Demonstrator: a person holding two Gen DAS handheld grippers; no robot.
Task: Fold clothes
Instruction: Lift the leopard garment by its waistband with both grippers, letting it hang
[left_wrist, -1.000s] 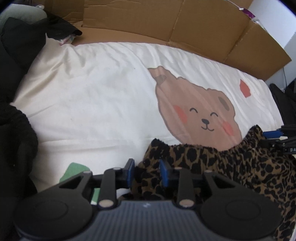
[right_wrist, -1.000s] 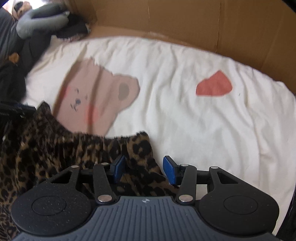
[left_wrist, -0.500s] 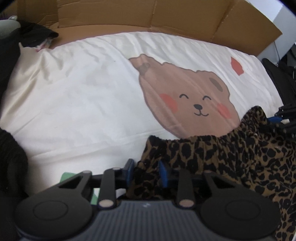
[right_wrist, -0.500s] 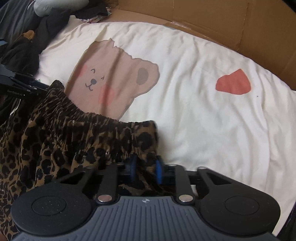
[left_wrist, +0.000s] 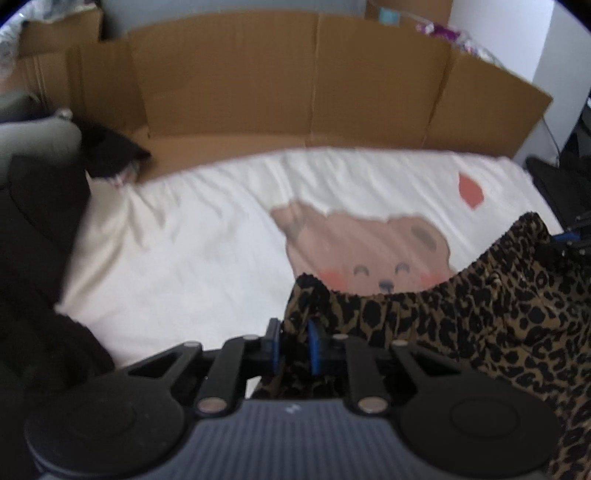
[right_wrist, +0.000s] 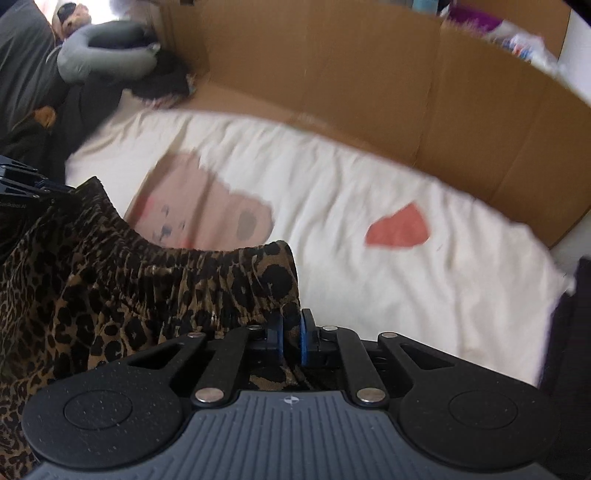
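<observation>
Item: leopard-print garment (left_wrist: 480, 317), gathered elastic edge uppermost, held up over the bed (left_wrist: 207, 236) between two grippers.

Left gripper (left_wrist: 293, 345): fingers narrow, pinched on one corner of the gathered edge.

Right gripper (right_wrist: 291, 338): fingers narrow, clamped on the opposite corner of the same edge. It also shows at the far right of the left view, at the cloth's other end.

Position: the edge sags between the two grips; the body of the cloth drops below both cameras. The garment hangs in front of the bear print (left_wrist: 369, 254) on the cream bedcover.

Step in hand, as a judgement: garment gripped by its two top corners and spread across its width. This fits either laying it out flat for a fold or carrying one edge over to make one.

Next move calls for: both grips kept firm and level, edge held taut, so the cloth comes down without bunching.

Surroundings: cardboard wall (left_wrist: 295, 81) behind the bed; dark clothes (left_wrist: 40, 229) heaped at the left.

Not determinable: lower hem and full shape are cut off; whether skirt or shorts cannot be told. Both views are blurred. How many layers each gripper holds is hidden.
</observation>
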